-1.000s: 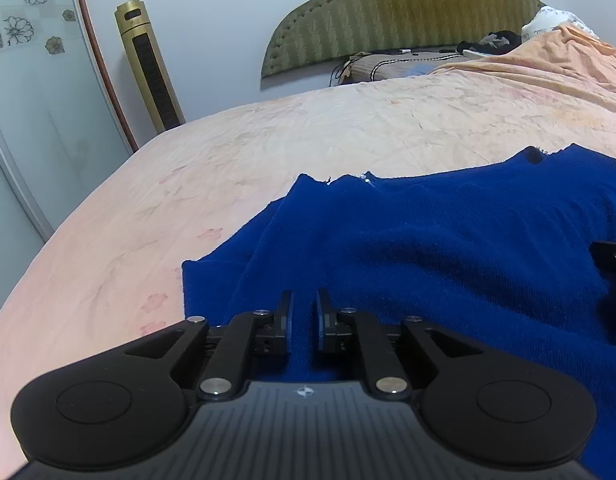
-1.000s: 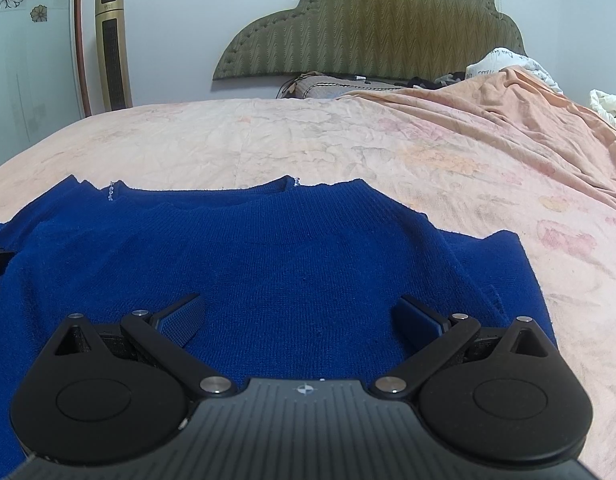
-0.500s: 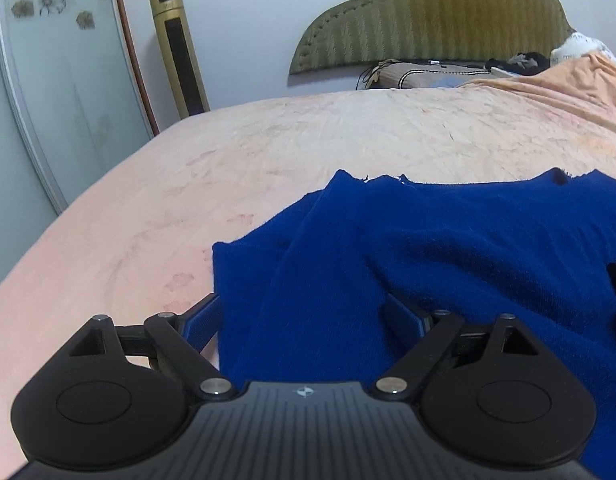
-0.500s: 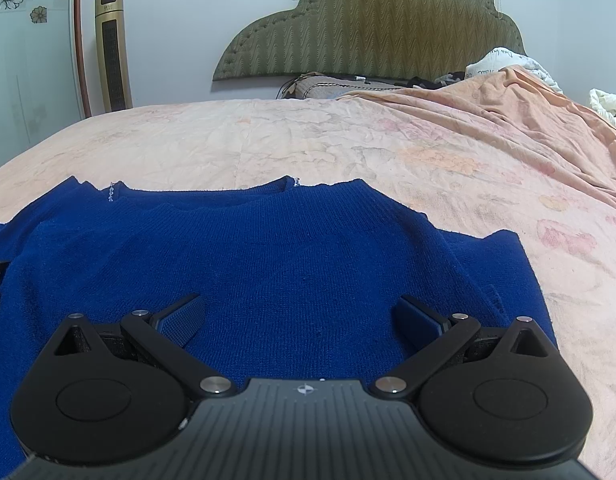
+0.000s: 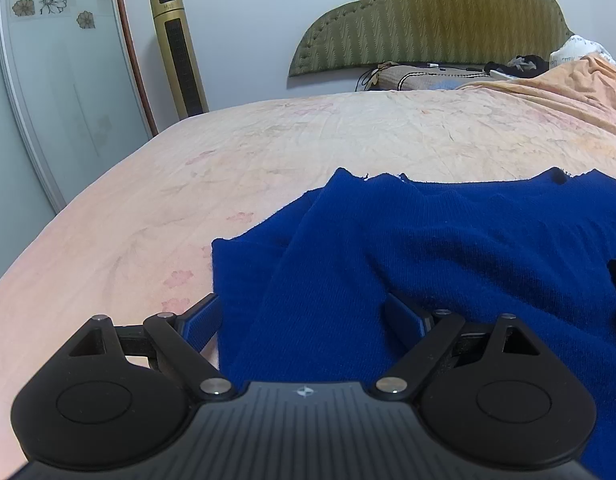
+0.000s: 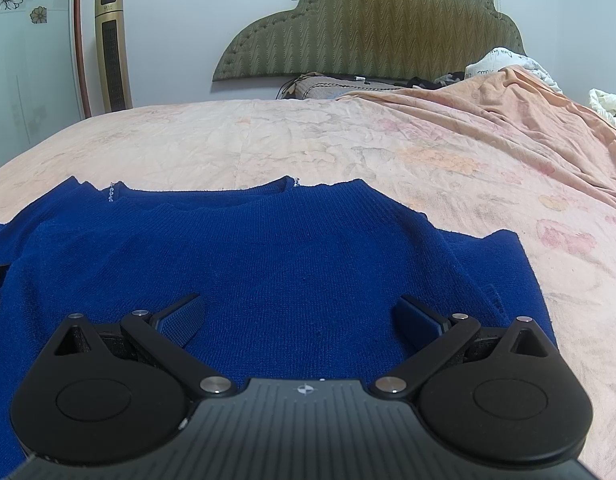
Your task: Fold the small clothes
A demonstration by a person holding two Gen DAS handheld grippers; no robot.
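lying flat on bed [image 6: 348, 140]: blue knit sweater [image 6: 291, 264]

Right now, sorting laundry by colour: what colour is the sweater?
Deep blue sweater; right wrist view shows it best.

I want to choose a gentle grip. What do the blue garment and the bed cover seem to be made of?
Blue garment: apparently knitted yarn, matte and slightly fuzzy; fine ribbed rows show. Bed cover: seemingly thin woven cloth, matte, with sharp creases and a faded flower print.

A home bedroom: a bed [image 6: 308, 140] under a peach floral sheet, a padded olive headboard [image 6: 368, 28], and a gold tower fan [image 6: 112, 48] by the wall.
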